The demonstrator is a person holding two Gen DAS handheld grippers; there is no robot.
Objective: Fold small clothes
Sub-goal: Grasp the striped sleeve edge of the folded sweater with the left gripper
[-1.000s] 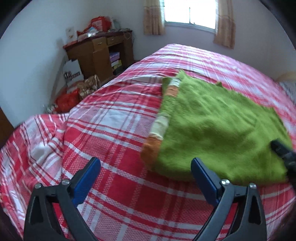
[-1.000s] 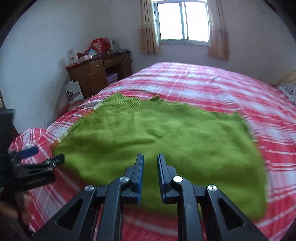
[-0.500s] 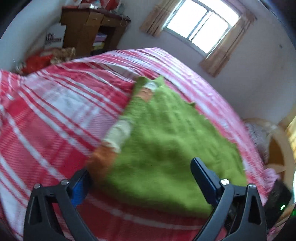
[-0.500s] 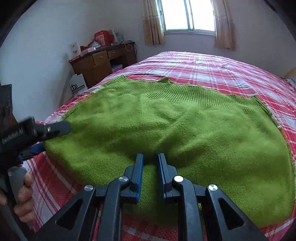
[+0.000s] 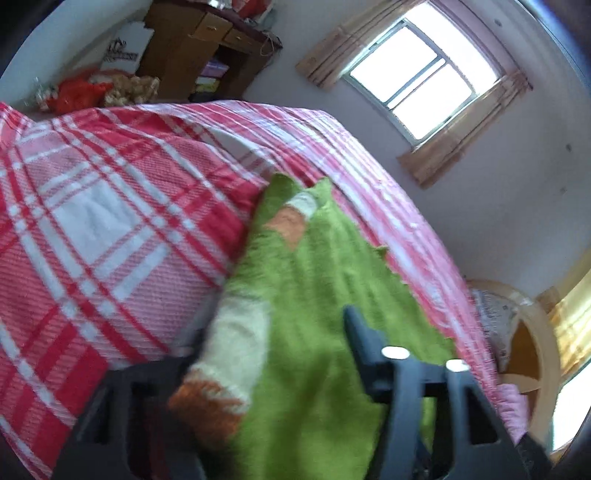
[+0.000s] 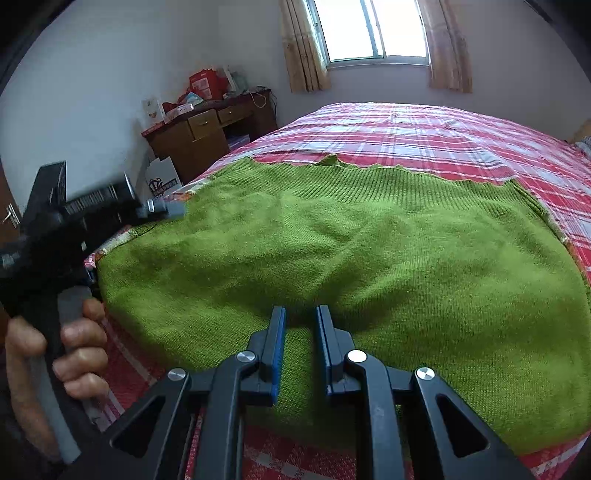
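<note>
A green knitted sweater (image 6: 362,251) lies flat on the bed; its orange and cream striped sleeve (image 5: 236,343) shows along its left edge. My left gripper (image 5: 277,332) is open, its jaws on either side of that left edge, one finger under the sleeve and partly hidden. It also shows in the right wrist view (image 6: 162,208), held by a hand at the sweater's left side. My right gripper (image 6: 300,314) is over the sweater's near edge, jaws a narrow gap apart with sweater fabric between them; whether it grips is unclear.
The bed has a red and white plaid cover (image 6: 424,129). A wooden desk (image 6: 207,136) with boxes stands by the left wall, bags on the floor (image 5: 85,92) beside it. A window with curtains (image 6: 373,29) is behind the bed.
My left gripper has swung in and tilted onto the sweater's left edge, the striped sleeve now between its jaws. My right gripper has moved forward and lower onto the near edge.
</note>
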